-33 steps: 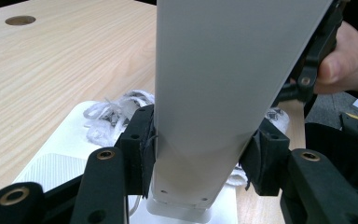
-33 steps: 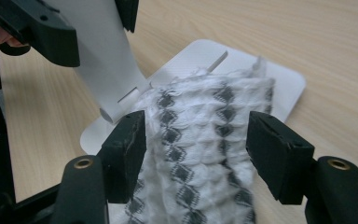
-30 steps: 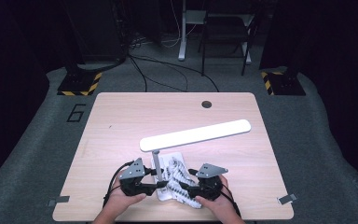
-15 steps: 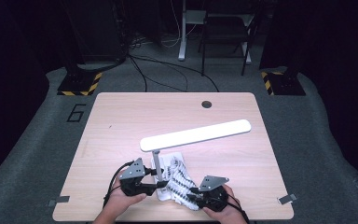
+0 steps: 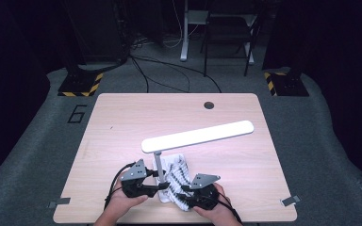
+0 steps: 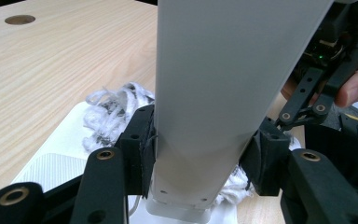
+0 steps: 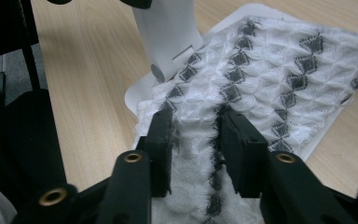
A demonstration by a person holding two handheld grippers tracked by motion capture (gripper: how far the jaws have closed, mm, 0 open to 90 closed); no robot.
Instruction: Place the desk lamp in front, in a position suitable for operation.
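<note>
While my left tool (image 5: 162, 185) stays clamped on the lamp post (image 6: 223, 93), holding it upright, my right tool (image 7: 196, 140) straddles a fold of the cloth (image 7: 270, 79), its jaws having just been opening, pads beside the knit without pinching it yet. That cloth lies draped over the lamp base (image 7: 137, 95) on the tabletop (image 5: 122, 122), running away from my right tool toward the post, so the right hand is nearer.
</note>
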